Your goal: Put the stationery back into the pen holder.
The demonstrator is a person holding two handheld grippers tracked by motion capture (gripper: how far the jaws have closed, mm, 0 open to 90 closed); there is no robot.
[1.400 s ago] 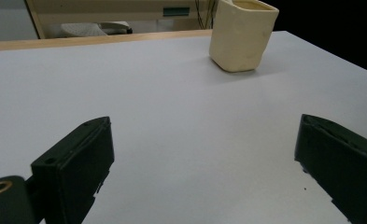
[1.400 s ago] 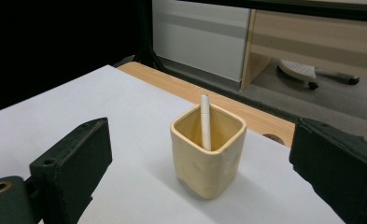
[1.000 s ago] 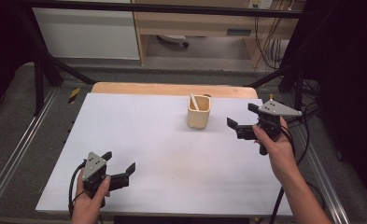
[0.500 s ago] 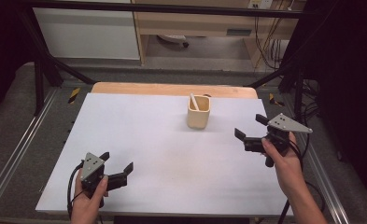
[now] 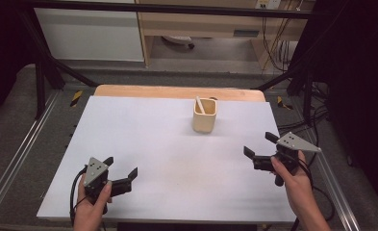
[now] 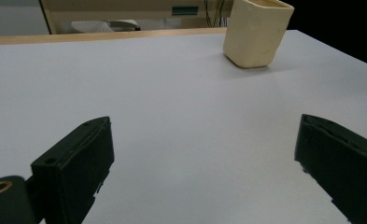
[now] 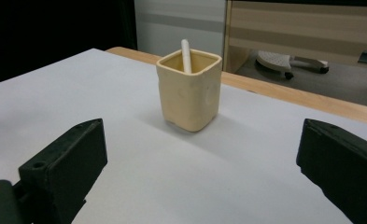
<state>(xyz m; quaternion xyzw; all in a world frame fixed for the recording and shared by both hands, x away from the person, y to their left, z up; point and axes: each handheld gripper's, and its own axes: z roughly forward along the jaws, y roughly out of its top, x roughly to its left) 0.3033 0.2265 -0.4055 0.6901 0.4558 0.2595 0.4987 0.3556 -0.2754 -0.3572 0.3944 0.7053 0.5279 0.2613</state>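
Both my tongs gape wide and hold nothing — left tongs (image 5: pixel 121 167) near me, right tongs (image 5: pixel 260 145) facing the cream cup (image 5: pixel 205 115) — white stick (image 5: pixel 200 104) inside.

Cup (image 5: pixel 205 115) stood on the table (image 5: pixel 143 134), upper centre of the high view, slightly right of middle. Stick (image 5: pixel 200 104) stood in the cup, leaning toward upper left. Left gripper (image 5: pixel 121 174) sat at lower left, over the table's near edge. Right gripper (image 5: pixel 259 149) sat at right of centre, below and right of the cup, well apart from it.
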